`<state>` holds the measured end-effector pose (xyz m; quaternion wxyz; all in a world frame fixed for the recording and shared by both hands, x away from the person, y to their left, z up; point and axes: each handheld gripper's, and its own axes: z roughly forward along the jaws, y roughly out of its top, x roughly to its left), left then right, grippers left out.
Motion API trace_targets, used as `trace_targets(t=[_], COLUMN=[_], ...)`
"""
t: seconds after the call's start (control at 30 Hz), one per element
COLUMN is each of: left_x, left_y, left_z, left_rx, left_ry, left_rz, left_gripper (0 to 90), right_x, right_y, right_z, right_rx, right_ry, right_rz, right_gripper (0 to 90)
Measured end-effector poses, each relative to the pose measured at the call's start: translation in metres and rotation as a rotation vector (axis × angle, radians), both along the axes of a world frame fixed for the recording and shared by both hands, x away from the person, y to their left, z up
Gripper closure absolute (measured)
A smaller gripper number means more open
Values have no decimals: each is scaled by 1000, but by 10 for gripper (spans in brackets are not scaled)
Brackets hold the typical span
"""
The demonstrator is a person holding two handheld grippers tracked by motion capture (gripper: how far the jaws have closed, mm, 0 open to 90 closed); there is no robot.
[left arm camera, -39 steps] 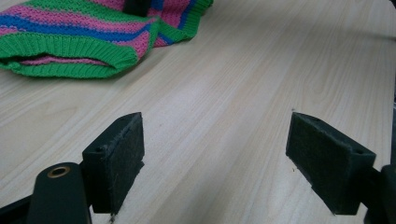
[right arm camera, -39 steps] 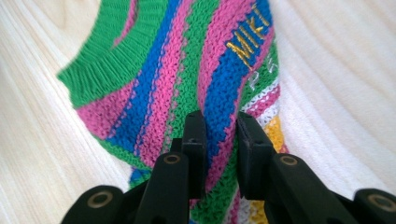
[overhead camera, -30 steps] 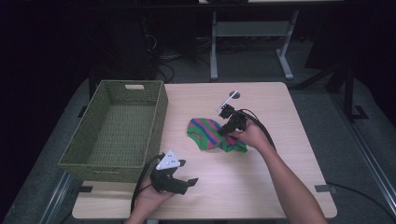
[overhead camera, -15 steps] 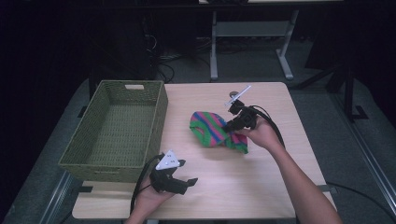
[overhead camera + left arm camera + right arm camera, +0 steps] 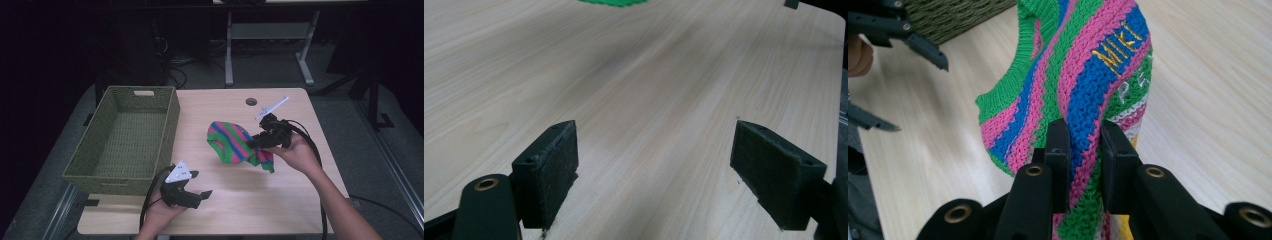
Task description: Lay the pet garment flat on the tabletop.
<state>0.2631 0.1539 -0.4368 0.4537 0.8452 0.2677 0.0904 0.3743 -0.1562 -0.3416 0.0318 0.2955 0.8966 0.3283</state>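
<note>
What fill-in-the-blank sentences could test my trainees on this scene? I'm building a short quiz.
1. The right hand-held gripper is shut on a striped knitted ____.
2. The woven basket on the table has ____ inside it.
3. The left hand-held gripper has its jaws ____.
4. The letters stitched on the garment are ____ in colour.

Missing words: sweater; nothing; open; yellow

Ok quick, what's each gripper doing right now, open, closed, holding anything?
Left gripper: open, nothing between its fingers, low over the table.
Right gripper: closed on the striped knit garment, lifting it.
</note>
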Motion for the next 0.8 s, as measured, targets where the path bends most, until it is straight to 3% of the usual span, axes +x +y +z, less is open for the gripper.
trace_targets(t=[0.47, 0.8], left_x=[-2, -2], left_y=[0, 1], left_z=[1, 0], left_rx=[-6, -8], left_ry=[-5, -2], left_rz=[-2, -1], left_gripper=[186, 186], right_x=[-37, -43], right_y=[-16, -10], right_z=[-17, -42], right_rx=[11, 0], right_ry=[19, 58], right_rz=[0, 8], right_gripper=[764, 762])
